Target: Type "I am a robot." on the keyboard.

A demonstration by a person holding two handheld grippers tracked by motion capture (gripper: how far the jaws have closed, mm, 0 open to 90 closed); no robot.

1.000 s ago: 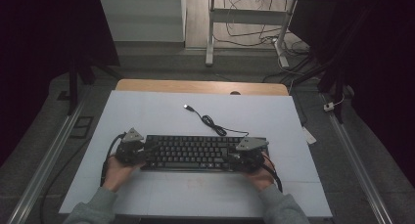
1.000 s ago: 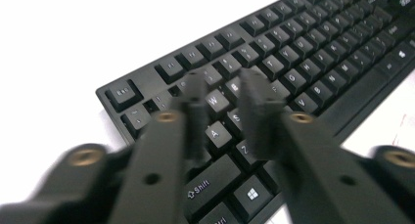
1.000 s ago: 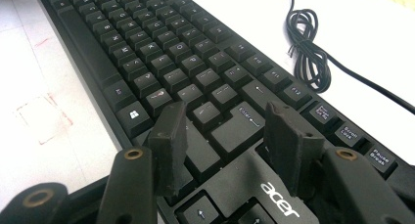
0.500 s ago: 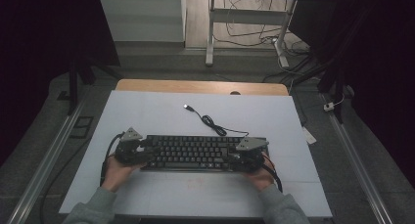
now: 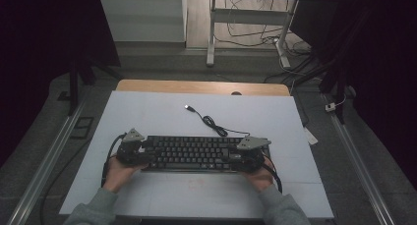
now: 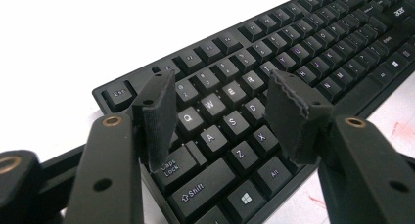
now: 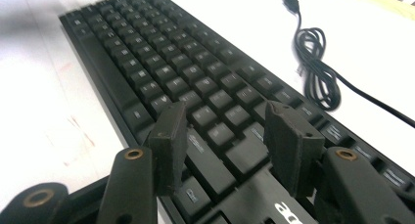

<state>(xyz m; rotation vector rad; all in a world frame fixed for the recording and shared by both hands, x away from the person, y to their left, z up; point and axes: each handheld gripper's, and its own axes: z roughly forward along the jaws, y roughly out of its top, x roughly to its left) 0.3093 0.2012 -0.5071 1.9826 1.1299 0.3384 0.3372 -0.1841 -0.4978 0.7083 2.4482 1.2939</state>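
Observation:
A black keyboard (image 5: 196,154) lies flat on the white table top (image 5: 147,112), and its cable (image 5: 211,123) runs back to a USB plug (image 5: 188,107). My left gripper (image 5: 133,149) is at the keyboard's left end. In the left gripper view its jaws have just been opening; the left gripper (image 6: 222,111) stands open above the keyboard's (image 6: 303,53) letter keys, pressing on nothing. My right gripper (image 5: 251,154) is at the right end. In the right gripper view the gripper (image 7: 222,136) stands open over the keyboard (image 7: 161,57), with the coiled cable (image 7: 318,72) beyond.
A wooden strip (image 5: 201,87) borders the table's far edge. A small white object (image 5: 311,135) lies just off the right edge. Metal rails (image 5: 44,161) run along both sides on the floor. Desk legs (image 5: 211,33) and loose wires stand beyond the table.

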